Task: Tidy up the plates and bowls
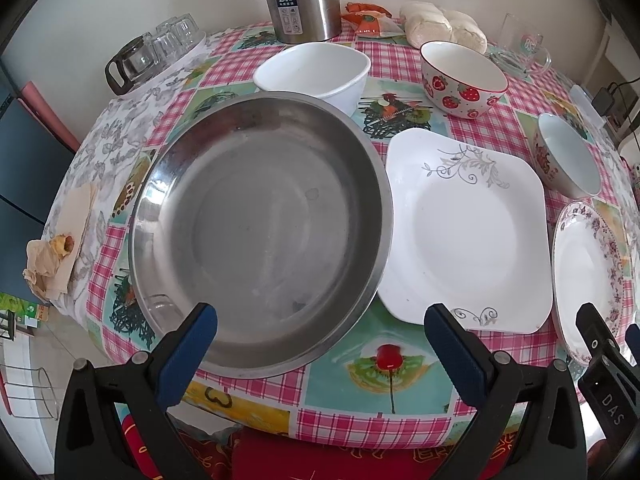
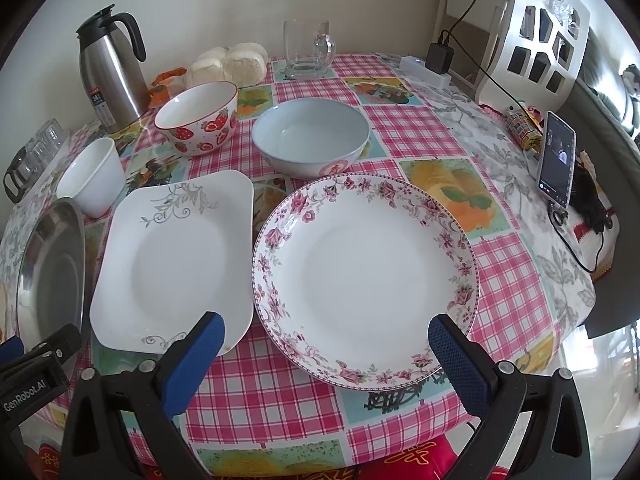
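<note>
Because all the dishes lie close together on the checked tablecloth [image 2: 404, 128], most of the risks come from contact between neighbours. I take the square plate [image 1: 468, 232] as the landmark.

Left of the square plate sits the steel pan [image 1: 260, 232], and its rim seems to overlap or touch the plate's left edge; if the pan is dragged, it may push the plate. The left gripper [image 1: 320, 332] hovers at the pan's near rim with its fingers wide apart and holding nothing. The thin, smooth metal rim may slip between the pads when lifted by one edge only.

Behind the square plate, to the left, stands the small white bowl [image 1: 316, 74], just beside the pan's far rim, so tilting the pan could knock it. Behind, to the right, is the strawberry bowl [image 1: 464, 78], with a kettle [image 1: 302, 0] further back.

Right of the square plate lies the floral plate [image 2: 364, 276], just beside it, and the blue bowl [image 2: 310, 140] stands behind that. The right gripper [image 2: 326, 340] waits over the floral plate's near rim, fingers also spread and empty. Ceramic stacked carelessly could chip, and a plate pulled toward the table edge could fall.
</note>
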Demonstrator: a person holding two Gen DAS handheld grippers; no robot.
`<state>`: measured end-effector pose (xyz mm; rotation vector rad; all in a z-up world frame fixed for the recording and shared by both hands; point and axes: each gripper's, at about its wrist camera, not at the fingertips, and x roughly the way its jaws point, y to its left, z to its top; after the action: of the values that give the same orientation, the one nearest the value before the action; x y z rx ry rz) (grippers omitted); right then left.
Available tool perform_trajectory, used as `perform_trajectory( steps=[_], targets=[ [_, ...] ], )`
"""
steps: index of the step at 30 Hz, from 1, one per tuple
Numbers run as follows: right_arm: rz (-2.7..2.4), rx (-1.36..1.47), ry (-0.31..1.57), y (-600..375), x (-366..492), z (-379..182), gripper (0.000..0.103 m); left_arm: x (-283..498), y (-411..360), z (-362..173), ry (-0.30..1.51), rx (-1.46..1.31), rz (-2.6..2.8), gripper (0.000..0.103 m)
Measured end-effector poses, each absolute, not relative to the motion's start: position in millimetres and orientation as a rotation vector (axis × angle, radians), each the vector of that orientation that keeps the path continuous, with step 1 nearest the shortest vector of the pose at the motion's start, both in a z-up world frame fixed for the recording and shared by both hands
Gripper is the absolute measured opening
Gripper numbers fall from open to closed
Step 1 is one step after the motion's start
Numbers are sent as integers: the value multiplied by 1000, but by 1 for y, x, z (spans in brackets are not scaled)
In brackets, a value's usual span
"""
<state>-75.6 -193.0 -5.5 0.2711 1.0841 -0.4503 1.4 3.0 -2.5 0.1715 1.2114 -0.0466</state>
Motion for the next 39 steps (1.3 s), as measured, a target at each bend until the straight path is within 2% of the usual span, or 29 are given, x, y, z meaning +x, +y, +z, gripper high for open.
perform_trajectory(
  steps=[39],
  targets=[
    [-417,219,1094,-163,-64,-4,103,10,37,3,1225,79,-44,103]
  ],
)
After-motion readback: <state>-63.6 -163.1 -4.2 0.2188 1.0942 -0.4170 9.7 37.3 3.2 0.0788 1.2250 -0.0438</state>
